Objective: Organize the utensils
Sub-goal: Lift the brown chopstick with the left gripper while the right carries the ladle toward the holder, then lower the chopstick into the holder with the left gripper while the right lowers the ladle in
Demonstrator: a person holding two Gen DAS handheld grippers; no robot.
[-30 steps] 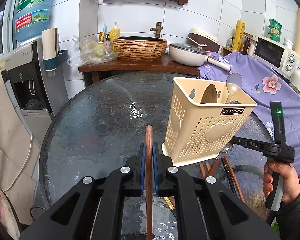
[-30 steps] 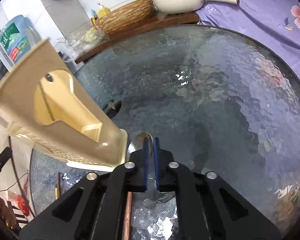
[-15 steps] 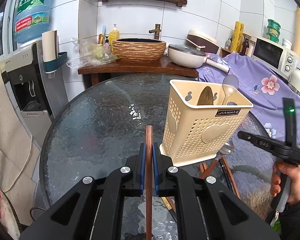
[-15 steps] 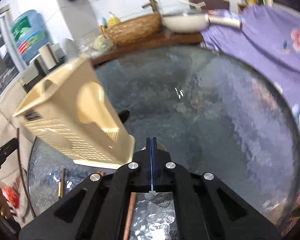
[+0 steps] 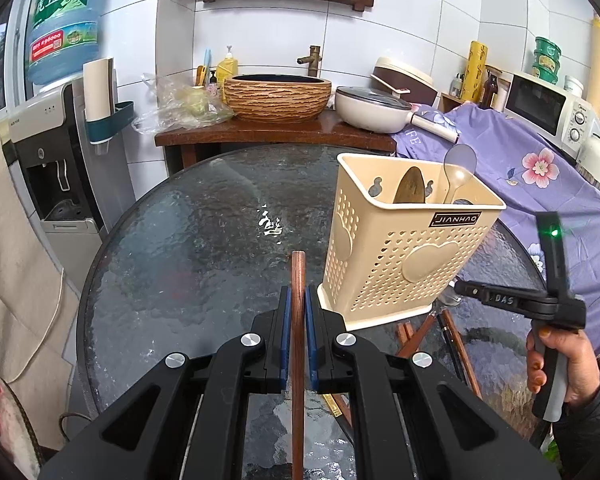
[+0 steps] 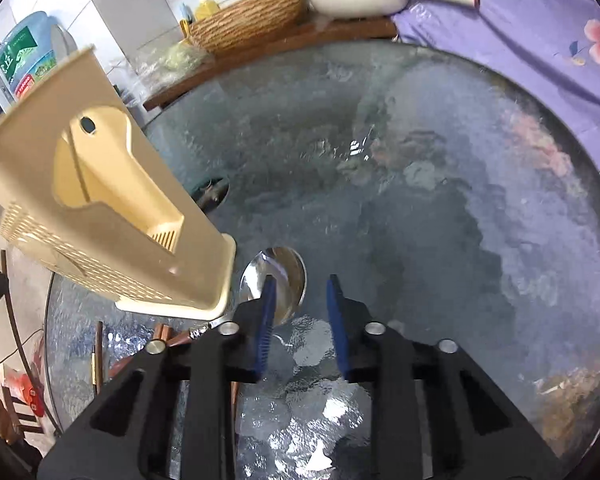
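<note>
A brown wooden chopstick [image 5: 298,344] is held clamped between the narrow blue pads of the left tongs [image 5: 296,312], its tip raised over the glass desk [image 5: 172,264] just beside the cream perforated utensil holder [image 5: 404,256], which stands upright on the desk and already contains a wooden spoon [image 5: 410,188] and a pale plastic spoon [image 5: 458,168]. A metal spoon [image 6: 278,280] lies flat on the desk with its bowl close to the holder's base. The right tongs [image 6: 300,292] have just been opening: a second ago their pads were pressed together above this spoon, and they are now parted to a moderate gap, with the spoon's bowl lying under and just ahead of the left pad but not pinched. This is judged to be preparation for gripping the metal spoon, while the chopstick waits to be dropped into the holder; the left tongs are unchanged from the earlier frames. In the left wrist view the holder's open top and its contents can be seen, along with the person's hand [image 5: 560,364] on the right tongs' handle and several more chopsticks [image 5: 452,340] lying on the desk beside the base. The right wrist view hides the holder's contents, showing only its side and hanging bracket, but it alone reveals the metal spoon's bowl and the gap between the pads.
</note>
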